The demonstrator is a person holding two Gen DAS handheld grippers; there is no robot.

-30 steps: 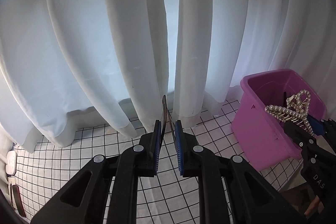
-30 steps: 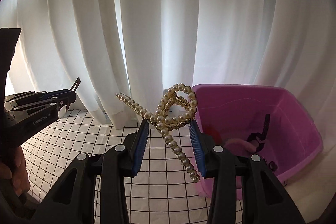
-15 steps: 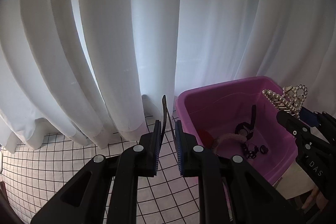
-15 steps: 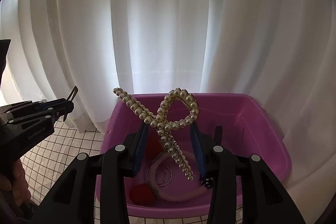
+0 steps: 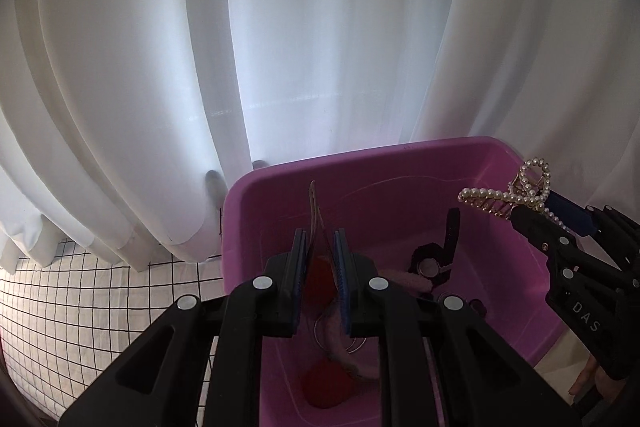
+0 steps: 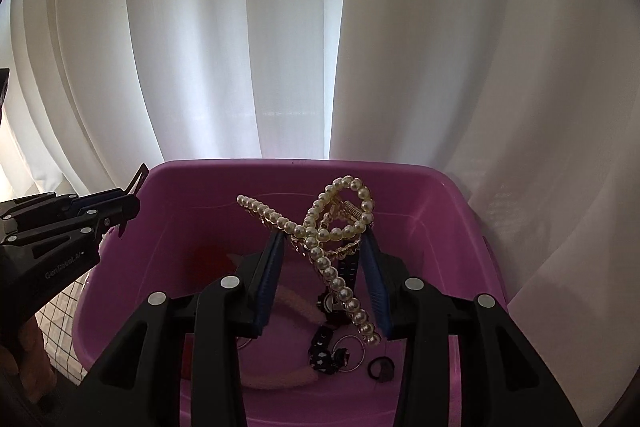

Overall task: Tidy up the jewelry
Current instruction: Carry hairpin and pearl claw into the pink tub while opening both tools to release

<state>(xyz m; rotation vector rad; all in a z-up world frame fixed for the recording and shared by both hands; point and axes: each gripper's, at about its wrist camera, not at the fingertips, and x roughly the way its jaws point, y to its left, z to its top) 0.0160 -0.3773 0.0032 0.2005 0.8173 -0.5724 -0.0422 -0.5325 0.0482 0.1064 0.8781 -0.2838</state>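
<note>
A purple plastic bin [image 5: 400,163] [image 6: 448,195] stands against the curtain and holds several accessories: a pink fuzzy headband [image 6: 292,307], red pieces [image 5: 326,389], black hair ties [image 6: 320,351] and a black clip [image 5: 450,239]. My left gripper [image 5: 320,239] is shut on a thin brown hair clip [image 5: 314,203], held over the bin's left part; it also shows in the right wrist view [image 6: 128,203]. My right gripper [image 6: 322,239] is shut on a pearl claw clip [image 6: 332,223] above the bin's middle; it shows in the left wrist view [image 5: 508,193] at the right.
White curtains [image 5: 280,47] hang right behind the bin. A white cloth with a black grid [image 5: 80,291] covers the table to the bin's left.
Both grippers have swung right and come over the purple bin, each still holding its clip. The bin now fills the lower middle of both views.
</note>
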